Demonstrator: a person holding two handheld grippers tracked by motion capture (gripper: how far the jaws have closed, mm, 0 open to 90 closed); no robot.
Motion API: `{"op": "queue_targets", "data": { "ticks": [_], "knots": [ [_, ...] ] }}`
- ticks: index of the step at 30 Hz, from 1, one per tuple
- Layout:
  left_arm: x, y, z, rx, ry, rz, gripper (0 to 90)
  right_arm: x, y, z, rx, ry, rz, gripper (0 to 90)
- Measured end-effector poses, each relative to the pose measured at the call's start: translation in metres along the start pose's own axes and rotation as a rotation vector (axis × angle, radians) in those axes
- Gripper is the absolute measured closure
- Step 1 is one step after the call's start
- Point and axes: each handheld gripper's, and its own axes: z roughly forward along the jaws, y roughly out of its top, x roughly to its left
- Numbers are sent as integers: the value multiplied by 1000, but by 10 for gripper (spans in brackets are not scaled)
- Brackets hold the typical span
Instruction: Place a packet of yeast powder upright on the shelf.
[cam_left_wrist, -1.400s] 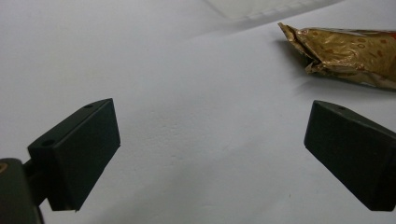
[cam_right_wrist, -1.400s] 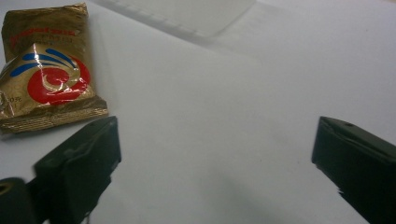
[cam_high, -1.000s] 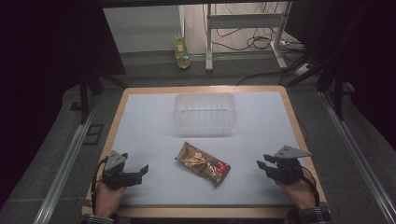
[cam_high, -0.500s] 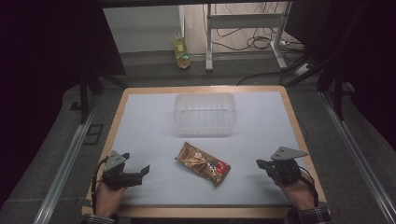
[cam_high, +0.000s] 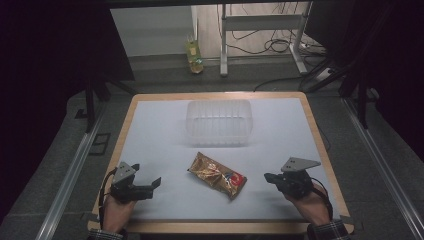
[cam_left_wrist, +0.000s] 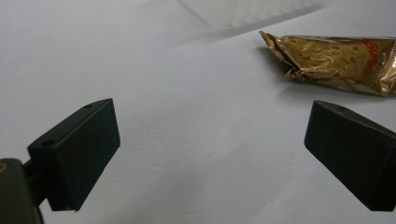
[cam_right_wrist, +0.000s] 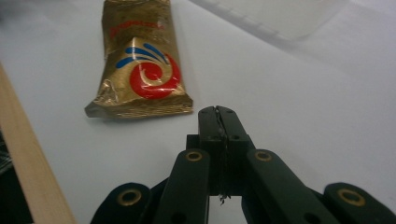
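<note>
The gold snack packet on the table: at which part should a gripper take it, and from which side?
Probably across the middle of the gold packet, coming from above. It lies flat and slanted on the white table, so the jaws should span its narrow width. The open left gripper seems readier than the shut right gripper.

Free room and obstacles on the white table top

The gold snack packet (cam_high: 217, 175) is lying flat near the middle, with open white surface lying on either side of it, toward the left gripper (cam_high: 152, 184) and toward the right gripper (cam_high: 269, 177); both are sitting well apart from it. The clear plastic container (cam_high: 218, 122) is standing behind the packet, near but not touching, closing off the far middle. Bare strips are running left and right of the container to the wooden table edge (cam_high: 315, 130). In the left gripper view, nothing is standing between the wide-set jaws. In the right gripper view, a short clear stretch is lying between the closed jaws and the packet's end.
</note>
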Motion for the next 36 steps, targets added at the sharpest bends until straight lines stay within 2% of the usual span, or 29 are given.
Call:
{"op": "queue_targets", "data": {
  "ticks": [5, 9, 17, 26, 36],
  "knots": [
    [0, 0, 0, 0, 3, 1, 31, 6, 4, 7, 8, 59, -2, 887],
    [0, 0, 0, 1, 5, 4, 32, 16, 9, 14, 18, 100, -22, 887],
    [0, 0, 0, 2, 8, 8, 32, 30, 14, 30, 39, 161, -45, 887],
    [-1, 0, 0, 3, 13, 13, 31, 45, 18, 45, 61, 212, -62, 887],
    [0, 0, 0, 3, 16, 13, 29, 58, 21, 61, 75, 248, -87, 887]
  ]
}}
